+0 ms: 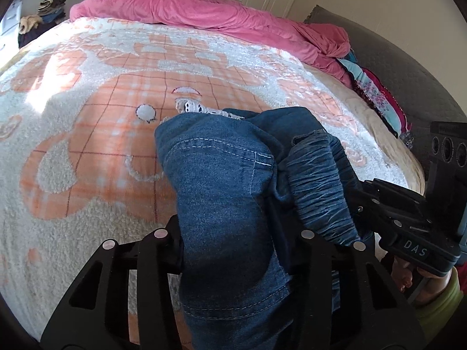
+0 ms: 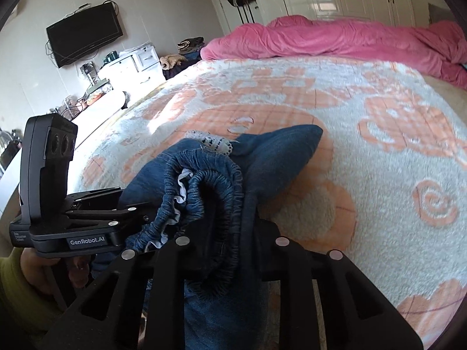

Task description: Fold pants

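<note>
Blue denim pants [image 1: 221,180] lie bunched on the bed, a bit of white lace trim [image 1: 201,108] showing at their far side. My left gripper [image 1: 236,233] is shut on a seamed fold of the denim, which fills the gap between its fingers. The right wrist view shows the same pants [image 2: 280,151], with my right gripper [image 2: 230,242] shut on the gathered elastic waistband [image 2: 204,186]. Each gripper shows in the other's view: the right gripper [image 1: 362,195] on the right, the left gripper [image 2: 140,213] on the left, both in a person's hands.
A fluffy orange-and-white blanket [image 1: 116,102] covers the bed. A pink duvet [image 1: 204,8] is heaped along the far edge. Colourful clothes [image 1: 379,99] are stacked by the grey headboard [image 1: 408,67]. A TV [image 2: 84,38] and white drawers [image 2: 137,67] stand beyond the bed's left side.
</note>
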